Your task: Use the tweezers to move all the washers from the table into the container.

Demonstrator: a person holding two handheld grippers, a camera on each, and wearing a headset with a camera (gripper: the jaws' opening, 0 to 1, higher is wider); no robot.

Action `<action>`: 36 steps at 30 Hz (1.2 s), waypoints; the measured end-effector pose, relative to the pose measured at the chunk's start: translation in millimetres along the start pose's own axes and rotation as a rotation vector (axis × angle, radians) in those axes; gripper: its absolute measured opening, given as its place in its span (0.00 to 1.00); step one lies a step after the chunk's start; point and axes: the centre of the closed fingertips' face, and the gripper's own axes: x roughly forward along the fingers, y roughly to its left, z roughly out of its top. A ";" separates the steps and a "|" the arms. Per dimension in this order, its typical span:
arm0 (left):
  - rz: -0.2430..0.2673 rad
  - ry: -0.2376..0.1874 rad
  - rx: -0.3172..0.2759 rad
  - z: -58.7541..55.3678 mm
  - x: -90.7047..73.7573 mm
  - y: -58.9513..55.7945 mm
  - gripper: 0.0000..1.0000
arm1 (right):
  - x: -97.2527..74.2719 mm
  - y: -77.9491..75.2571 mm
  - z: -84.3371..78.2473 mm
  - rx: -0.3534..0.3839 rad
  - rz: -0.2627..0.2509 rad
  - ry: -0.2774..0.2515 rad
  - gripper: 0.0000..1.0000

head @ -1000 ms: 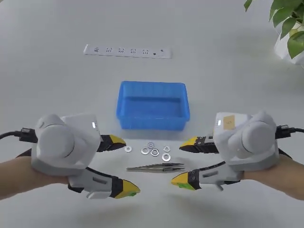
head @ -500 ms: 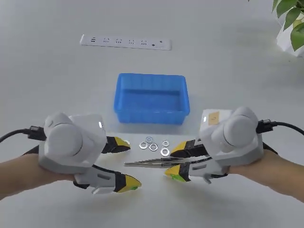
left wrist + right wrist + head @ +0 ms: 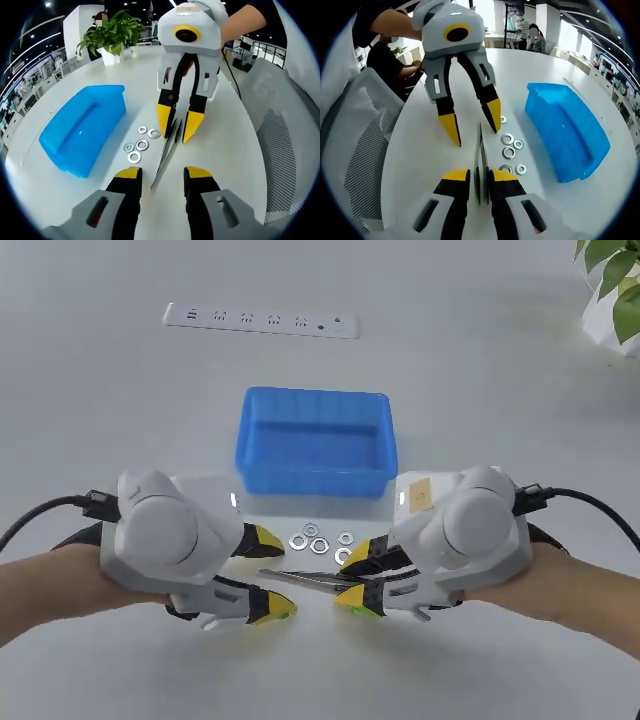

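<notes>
Three cameras, one scene
We look down from overhead; both gripper cameras face each other, close, sharing washers (image 3: 318, 539) and container (image 3: 312, 476).

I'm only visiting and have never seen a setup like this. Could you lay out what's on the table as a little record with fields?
Surface: white table
Box: blue container, nothing in it
Small parts: washers clustered on the table, between the container and the tweezers
Right side: right hand-held gripper shut on the tweezers
Left side: left hand-held gripper open, jaws either side of the tweezer tips
Far edge: power strip, plant
</notes>
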 end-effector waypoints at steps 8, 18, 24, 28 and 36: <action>-0.063 0.037 0.077 0.6 1.4 -10.1 0.26 | 0.7 -1.3 -1.3 -0.041 0.002 0.021 0.12; -0.105 0.065 0.058 1.7 3.7 -2.3 0.09 | 1.9 4.2 -0.9 -0.019 0.023 0.018 0.11; -0.144 0.103 0.143 1.1 3.5 -9.6 0.06 | 2.5 2.8 -0.7 -0.021 0.019 0.023 0.09; -0.146 0.137 0.167 0.2 3.1 -13.3 0.05 | 3.3 4.7 -0.1 -0.066 0.011 0.039 0.08; -0.126 0.147 0.220 8.2 -9.6 -15.7 0.05 | 0.5 8.5 2.4 -0.081 -0.021 -0.003 0.08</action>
